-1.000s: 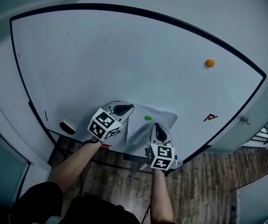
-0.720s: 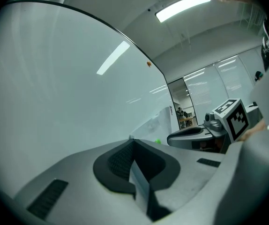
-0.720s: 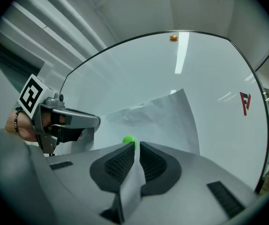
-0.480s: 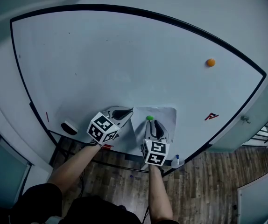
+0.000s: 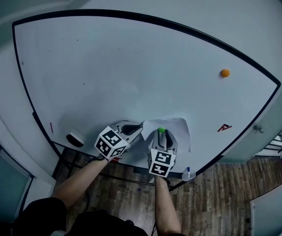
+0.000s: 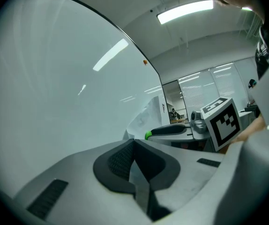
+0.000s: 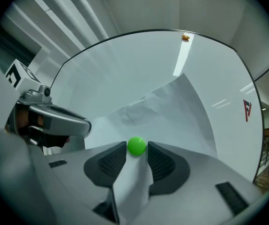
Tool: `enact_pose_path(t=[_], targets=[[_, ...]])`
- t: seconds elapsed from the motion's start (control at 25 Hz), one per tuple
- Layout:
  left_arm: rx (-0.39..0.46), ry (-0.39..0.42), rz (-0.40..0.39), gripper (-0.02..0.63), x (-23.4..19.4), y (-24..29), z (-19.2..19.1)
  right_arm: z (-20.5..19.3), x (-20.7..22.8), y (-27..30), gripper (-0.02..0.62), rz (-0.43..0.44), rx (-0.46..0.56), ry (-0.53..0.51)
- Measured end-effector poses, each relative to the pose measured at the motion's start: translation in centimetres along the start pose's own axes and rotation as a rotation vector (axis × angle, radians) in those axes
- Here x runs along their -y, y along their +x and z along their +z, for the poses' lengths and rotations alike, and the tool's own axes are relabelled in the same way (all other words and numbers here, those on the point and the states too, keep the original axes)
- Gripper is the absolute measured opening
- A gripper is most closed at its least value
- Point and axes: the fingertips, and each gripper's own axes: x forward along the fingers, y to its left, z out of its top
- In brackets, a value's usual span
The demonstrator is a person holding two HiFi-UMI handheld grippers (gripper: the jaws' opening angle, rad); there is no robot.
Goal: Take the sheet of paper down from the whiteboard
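Observation:
The sheet of paper [image 5: 179, 130] hangs low on the whiteboard [image 5: 131, 63], pinned by a green magnet [image 5: 160, 130]. Its left edge curls off the board. My left gripper [image 5: 141, 128] is at that left edge, shut on the paper, with a pale strip between its pads [image 6: 118, 161]. The right gripper [image 5: 161, 133] points at the board just below the magnet. Its jaws have just been opening and now stand open with the green magnet [image 7: 136, 146] between the fingertips [image 7: 112, 159]. The paper [image 7: 172, 111] bulges away behind it.
An orange magnet [image 5: 225, 73] sticks high on the board's right, with a red mark [image 5: 224, 128] lower down. An eraser [image 5: 75, 139] rests at the lower left by the tray. A marker [image 5: 187, 173] stands at the board's bottom edge. Wood floor lies below.
The right gripper slid left from the paper's lower right to the green magnet, and its jaws opened around it. The left gripper sank slightly with the paper's edge.

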Motion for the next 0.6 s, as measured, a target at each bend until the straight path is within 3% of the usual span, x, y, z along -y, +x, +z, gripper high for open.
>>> enact_pose_path(t=[0.6], targets=[[-0.002,-0.003,-0.043,0.021,-0.12,-0.09,-0.59,0.18,-0.01,0.35,0.137,-0.12,-0.009,-0.015]])
